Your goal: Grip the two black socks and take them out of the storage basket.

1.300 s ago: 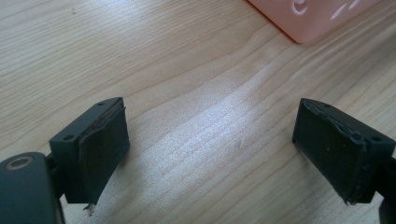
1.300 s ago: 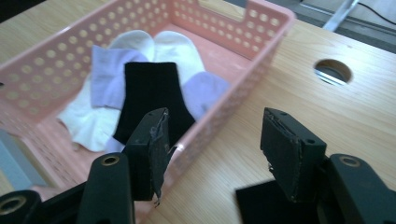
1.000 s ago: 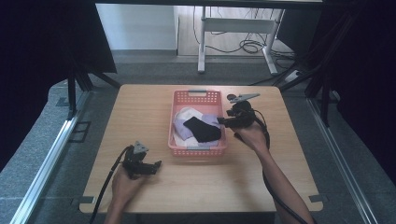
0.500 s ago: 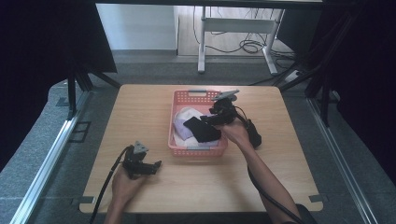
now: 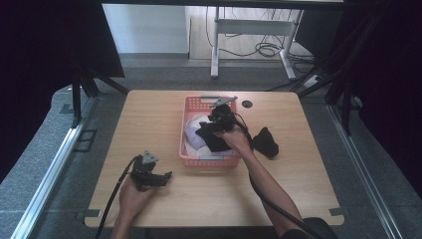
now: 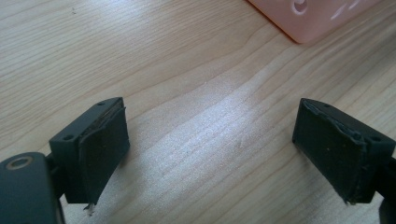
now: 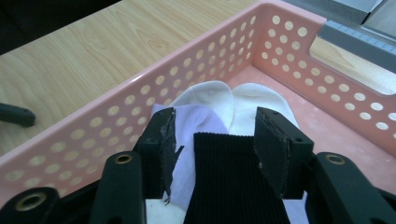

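Note:
A pink perforated basket (image 5: 185, 158) stands mid-table and holds white, lavender and black socks. My right gripper (image 5: 213, 124) hangs inside it. In the right gripper view its jaws (image 7: 215, 144) straddle a black ribbed sock (image 7: 229, 186) that lies on a lavender sock (image 7: 196, 123) and white socks (image 7: 233, 100). They have just been closing, and a gap still shows beside the left pad. A second black sock (image 5: 265, 142) lies on the table right of the basket. My left gripper (image 5: 164, 176) rests near the front left, open (image 6: 210, 149) over bare wood.
The basket's corner (image 6: 308, 18) shows at the top of the left gripper view. A dark round hole (image 5: 247, 104) sits in the tabletop behind the basket. Metal rails and black stands flank the table; a desk frame with cables stands beyond it.
My right gripper has moved left from the basket's right rim to over the socks inside, and its jaws have narrowed. A black sock now shows on the table where the hand was.

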A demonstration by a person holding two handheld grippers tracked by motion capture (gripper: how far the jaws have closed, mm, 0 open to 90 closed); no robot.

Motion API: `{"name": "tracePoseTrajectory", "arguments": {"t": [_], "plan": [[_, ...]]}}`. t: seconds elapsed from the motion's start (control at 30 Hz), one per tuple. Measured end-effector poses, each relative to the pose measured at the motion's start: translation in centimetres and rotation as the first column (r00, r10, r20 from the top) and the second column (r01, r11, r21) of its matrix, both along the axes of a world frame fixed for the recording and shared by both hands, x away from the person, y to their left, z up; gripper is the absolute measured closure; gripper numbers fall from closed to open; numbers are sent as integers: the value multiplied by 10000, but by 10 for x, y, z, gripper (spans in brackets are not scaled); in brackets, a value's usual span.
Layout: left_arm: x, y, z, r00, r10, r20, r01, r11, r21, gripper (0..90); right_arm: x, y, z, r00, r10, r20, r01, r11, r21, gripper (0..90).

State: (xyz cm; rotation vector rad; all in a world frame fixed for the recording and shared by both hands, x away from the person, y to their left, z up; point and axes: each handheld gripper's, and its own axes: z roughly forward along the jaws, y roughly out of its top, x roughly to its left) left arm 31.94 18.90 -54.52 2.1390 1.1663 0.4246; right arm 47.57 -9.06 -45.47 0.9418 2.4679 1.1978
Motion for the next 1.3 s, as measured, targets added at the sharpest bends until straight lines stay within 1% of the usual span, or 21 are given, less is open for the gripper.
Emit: {"name": "tracePoseTrajectory", "arguments": {"t": [0.07,0.2,0.23,0.37,0.6,0.7,0.73,0.87,0.97,1.07,1.13,1.17,1.23,1.3], "plan": [[0,0,0,10000,1,3,-1,10000,-3,103,3,4,-4,10000,-38,-32,37,10000,-58,512],[0,0,0,10000,0,-4,0,10000,0,103,6,11,-14,9997,-38,-238,34,9998,-177,530],[0,0,0,10000,-3,-4,3,10000,1,103,6,13,-17,9993,-41,-367,34,9998,-195,534],[0,0,0,10000,-1,-11,1,10000,11,103,9,19,-25,9989,-76,-460,57,9991,-415,539],[0,0,0,10000,-7,-16,7,10000,10,103,14,31,-37,9976,-156,-678,86,9947,-1025,539],[0,0,0,10000,0,-6,0,10000,17,103,16,34,-42,9974,-154,-704,57,9907,-1359,539],[0,0,0,10000,1,-11,-1,10000,12,103,16,35,-43,9971,-159,-744,56,9906,-1365,542],[0,0,0,10000,3,-9,-3,10000,-4,103,20,36,-50,9957,-329,-866,173,9846,-1741,549],[0,0,0,10000,9,-17,-9,10000,-15,103,21,36,-53,9940,-438,-1000,222,9780,-2074,592],[0,0,0,10000,9,-20,-9,10000,-16,103,21,37,-53,9909,-312,-1311,-17,9698,-2438,696],[0,0,0,10000,11,-18,-11,10000,-23,103,21,37,-51,9890,-410,-1424,46,9689,-2473,774],[0,0,0,10000,9,-25,-9,10000,-20,103,21,37,-49,9884,-513,-1429,147,9692,-2459,797],[0,0,0,10000,3,-8,-3,10000,-3,103,20,35,-46,9889,-564,-1375,223,9711,-2378,817],[0,0,0,10000,2,-8,-2,10000,10,103,20,33,-43,9907,-646,-1197,360,9731,-2275,825]]}}
